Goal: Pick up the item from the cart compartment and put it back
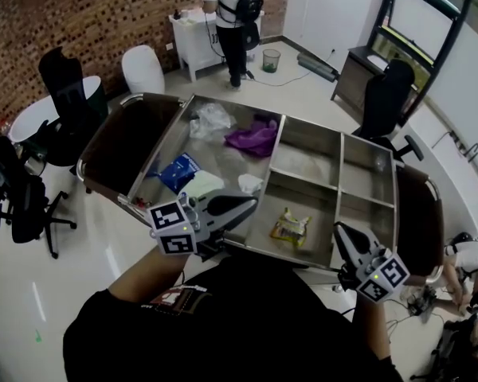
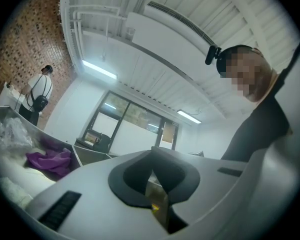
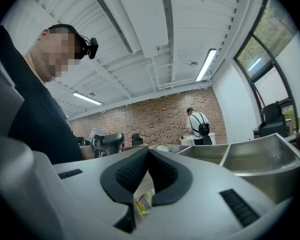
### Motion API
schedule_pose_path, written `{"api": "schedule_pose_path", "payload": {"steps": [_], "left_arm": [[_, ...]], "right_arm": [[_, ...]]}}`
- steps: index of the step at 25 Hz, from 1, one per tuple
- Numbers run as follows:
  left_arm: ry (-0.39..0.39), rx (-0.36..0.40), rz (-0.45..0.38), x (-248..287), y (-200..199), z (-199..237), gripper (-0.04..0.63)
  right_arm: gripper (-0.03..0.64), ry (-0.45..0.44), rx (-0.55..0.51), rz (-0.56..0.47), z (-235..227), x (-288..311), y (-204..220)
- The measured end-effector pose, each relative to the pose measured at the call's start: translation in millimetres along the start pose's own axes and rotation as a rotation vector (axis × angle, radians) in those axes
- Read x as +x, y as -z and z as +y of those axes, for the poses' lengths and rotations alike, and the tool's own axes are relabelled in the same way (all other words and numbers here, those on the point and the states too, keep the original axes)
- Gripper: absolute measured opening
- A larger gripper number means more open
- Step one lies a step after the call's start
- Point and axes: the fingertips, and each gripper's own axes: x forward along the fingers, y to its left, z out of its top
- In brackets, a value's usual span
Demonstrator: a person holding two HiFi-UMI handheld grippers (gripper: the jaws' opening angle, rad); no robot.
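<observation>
A yellow-green snack packet lies flat in the near middle compartment of the steel cart. My left gripper hovers over the cart's near rim, left of the packet, shut with nothing between its fingers. My right gripper sits at the near right corner of the same compartment, just right of the packet, also shut and empty. In the right gripper view the packet shows through the slot below the closed right gripper. In the left gripper view the left gripper is closed, with a yellow sliver below it.
The cart's big left bin holds a purple cloth, a clear plastic bag, a blue packet and white wrappers. Office chairs stand left and right of the cart. A person stands at a white cabinet behind it.
</observation>
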Motion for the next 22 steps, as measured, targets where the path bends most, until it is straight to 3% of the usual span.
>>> {"api": "schedule_pose_path", "payload": {"steps": [8, 22], "left_arm": [[0.025, 0.014, 0.037, 7, 8, -4, -0.002], [-0.008, 0.035, 0.064, 7, 17, 7, -0.002]], "right_arm": [[-0.014, 0.026, -0.009, 0.002, -2, -4, -2], [-0.015, 0.032, -0.049, 0.012, -3, -4, 4]]}}
